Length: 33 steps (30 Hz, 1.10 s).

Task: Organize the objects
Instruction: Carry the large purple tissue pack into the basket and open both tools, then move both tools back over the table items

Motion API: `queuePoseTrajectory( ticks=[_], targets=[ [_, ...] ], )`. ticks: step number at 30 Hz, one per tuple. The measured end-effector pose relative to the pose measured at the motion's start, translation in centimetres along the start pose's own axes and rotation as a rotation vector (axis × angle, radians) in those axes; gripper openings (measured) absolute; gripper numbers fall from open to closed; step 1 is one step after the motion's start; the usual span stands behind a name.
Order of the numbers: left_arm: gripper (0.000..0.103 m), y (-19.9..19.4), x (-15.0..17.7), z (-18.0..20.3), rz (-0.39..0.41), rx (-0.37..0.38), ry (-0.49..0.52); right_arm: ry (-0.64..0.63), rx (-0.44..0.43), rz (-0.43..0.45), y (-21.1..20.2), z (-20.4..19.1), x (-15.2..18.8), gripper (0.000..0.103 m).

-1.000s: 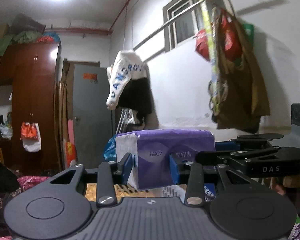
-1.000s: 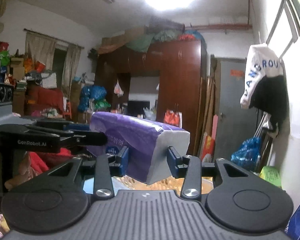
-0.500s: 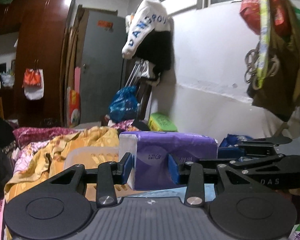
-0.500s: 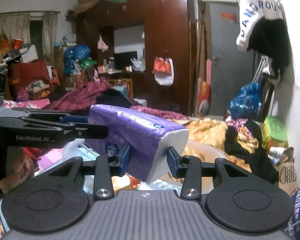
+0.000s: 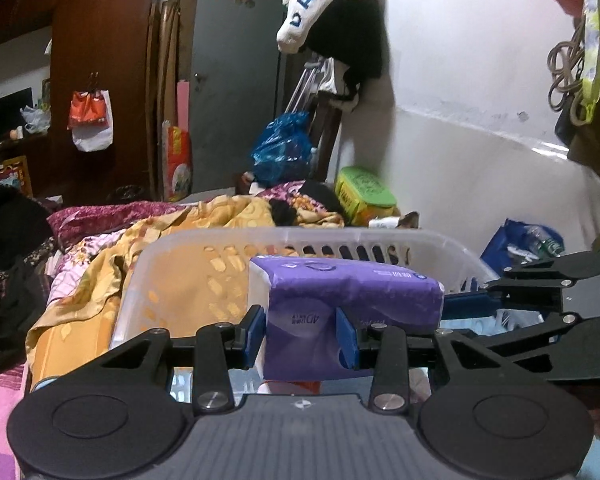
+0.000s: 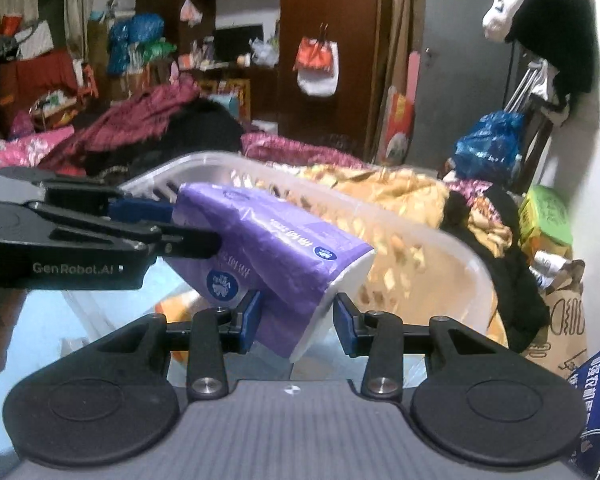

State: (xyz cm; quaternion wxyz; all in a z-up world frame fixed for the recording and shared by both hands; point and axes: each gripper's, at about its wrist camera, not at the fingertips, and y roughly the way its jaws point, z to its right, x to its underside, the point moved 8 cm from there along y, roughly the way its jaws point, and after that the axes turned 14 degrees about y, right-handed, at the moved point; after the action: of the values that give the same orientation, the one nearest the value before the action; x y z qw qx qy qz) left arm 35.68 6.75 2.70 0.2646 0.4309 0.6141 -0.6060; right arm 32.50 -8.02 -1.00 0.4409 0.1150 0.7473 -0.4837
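Both tongs are clamping one tissue pack (image 5: 352, 296), held in air over the basket (image 5: 204, 240) w/ bedding (image 5: 236, 212) behind. L gripper (image 5: 302, 334) is pinching one end, blue pads (image 5: 346, 336) denting the wrap. R gripper (image 6: 296, 322) is squeezing the other end; pack is tilting in its view. Likely light, soft, compressible; plastic film prob. slick, so pads could be sliding. Not fragile. Best hold looks to be across the short sides near the ends, where the stack is resisting the squeeze.
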Motion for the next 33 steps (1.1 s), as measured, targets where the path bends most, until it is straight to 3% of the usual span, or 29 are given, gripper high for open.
queuePoseTrajectory(
  ticks=[8,12,13,17,21,27,33],
  targets=[
    [0.044,0.3,0.8,0.8,-0.026,0.034,0.015,0.009,-0.002,-0.046,-1.1,0.8,0.1,0.047],
    [0.057,-1.3,0.6,1.4,0.021,0.005,0.054,-0.023,0.016,0.023,-2.8,0.4,-0.5,0.078],
    [0.062,-2.0,0.4,1.3,0.040,-0.006,0.053,-0.018,0.016,0.051,-3.5,0.5,-0.7,0.082],
    [0.093,-6.4,-0.2,1.3,0.154,-0.035,0.060,0.028,-0.023,0.195,-7.9,0.7,-1.0,0.103],
    [0.094,-11.6,1.5,2.8,0.216,-0.020,0.056,0.084,-0.132,0.335,-13.3,0.8,2.2,0.103],
    [0.094,-19.0,4.4,4.1,0.253,-0.115,0.097,0.085,-0.088,0.432,-17.9,1.7,8.4,0.103],
    [0.094,-21.0,7.0,4.2,0.252,-0.132,0.034,0.139,-0.127,0.498,-20.3,1.8,11.1,0.103]
  ],
)
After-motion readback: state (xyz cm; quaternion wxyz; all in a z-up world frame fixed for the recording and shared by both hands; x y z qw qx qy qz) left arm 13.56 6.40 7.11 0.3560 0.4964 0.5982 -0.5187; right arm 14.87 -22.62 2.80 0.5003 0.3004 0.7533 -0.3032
